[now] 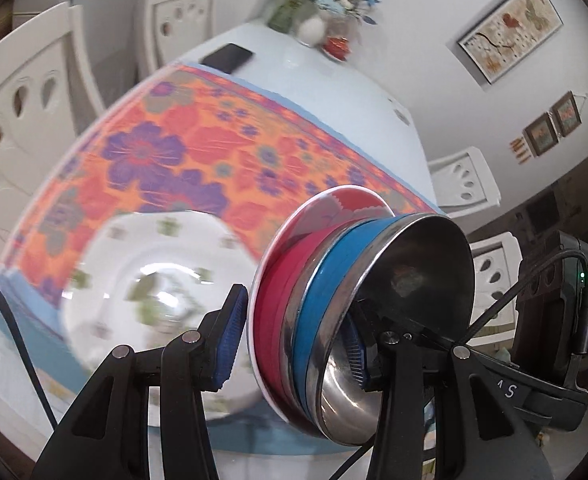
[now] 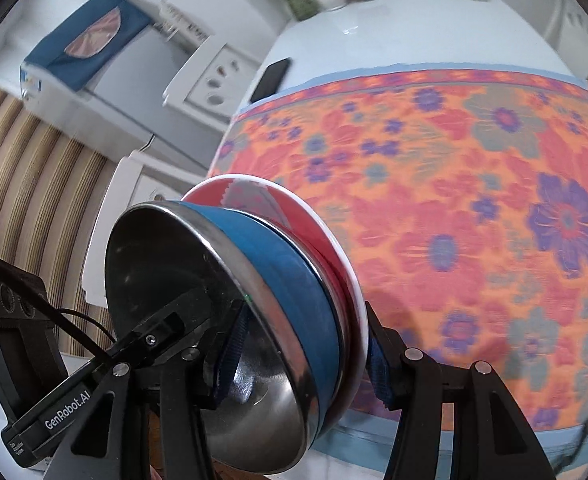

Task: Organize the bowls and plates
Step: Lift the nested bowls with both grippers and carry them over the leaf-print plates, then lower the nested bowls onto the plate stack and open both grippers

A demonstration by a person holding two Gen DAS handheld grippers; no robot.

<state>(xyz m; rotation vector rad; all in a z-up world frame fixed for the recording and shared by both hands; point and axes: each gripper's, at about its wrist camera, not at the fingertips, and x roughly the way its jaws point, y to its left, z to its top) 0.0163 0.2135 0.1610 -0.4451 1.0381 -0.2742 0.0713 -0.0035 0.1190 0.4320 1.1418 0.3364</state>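
Both grippers hold one stack of dishes, tilted on edge above the table: a red plate (image 1: 272, 300) with a white rim, a red-sided bowl, and a blue-sided steel bowl (image 1: 325, 312) nested on it. My left gripper (image 1: 294, 344) is shut across the stack, one pad under the plate, one inside the steel bowl. My right gripper (image 2: 305, 360) clamps the same stack (image 2: 294, 304) from the opposite side. A white floral plate (image 1: 154, 304) lies on the table's near edge, left of the stack, blurred.
An orange floral cloth (image 1: 198, 144) covers the near half of the white table (image 1: 333, 92). A black phone (image 1: 226, 56), a vase and a small red dish (image 1: 335, 46) sit at the far end. White chairs (image 1: 22, 112) surround the table.
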